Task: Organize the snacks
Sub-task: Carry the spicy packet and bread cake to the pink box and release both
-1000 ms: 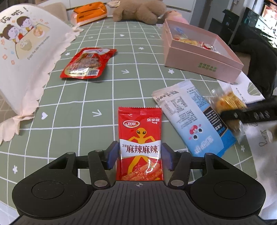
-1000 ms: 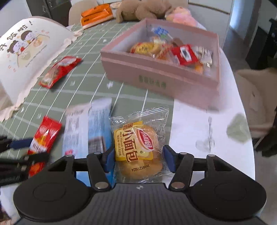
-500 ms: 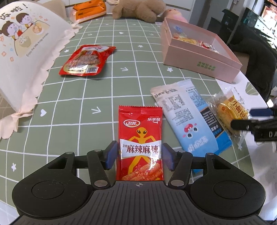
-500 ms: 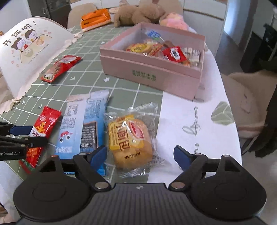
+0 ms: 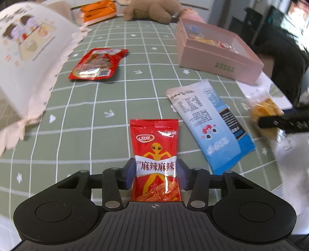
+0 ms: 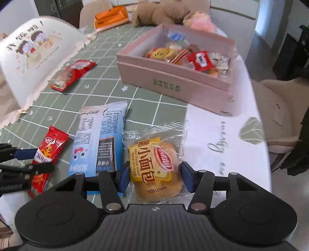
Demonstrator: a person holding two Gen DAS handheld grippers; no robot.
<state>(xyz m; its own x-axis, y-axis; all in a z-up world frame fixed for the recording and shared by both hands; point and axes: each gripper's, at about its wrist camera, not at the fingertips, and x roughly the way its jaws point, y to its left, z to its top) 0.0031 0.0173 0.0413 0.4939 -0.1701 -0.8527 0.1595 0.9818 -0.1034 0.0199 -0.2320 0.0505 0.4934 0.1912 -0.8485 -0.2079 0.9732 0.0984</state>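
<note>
My left gripper (image 5: 156,173) is shut on a red spicy-strip packet (image 5: 154,146), held just above the green checked tablecloth (image 5: 108,96). My right gripper (image 6: 155,176) is shut on a clear-wrapped mini bread bun (image 6: 154,160) near the table's right side. The pink box (image 6: 173,85) with several snacks inside stands beyond the bun; it also shows in the left wrist view (image 5: 218,58). A blue and white snack bag (image 6: 100,137) lies flat between the two grippers. A red jerky packet (image 5: 96,63) lies farther left.
A white cushion with cartoon print (image 5: 25,61) stands at the left. An orange package (image 6: 111,18) and a brown plush toy (image 6: 160,11) sit at the far end. The table's white edge (image 6: 241,135) and a beige chair (image 6: 278,108) are on the right.
My right gripper was open half a second ago and has closed on the bread bun again. My left gripper keeps hold of the red packet and has hardly moved.
</note>
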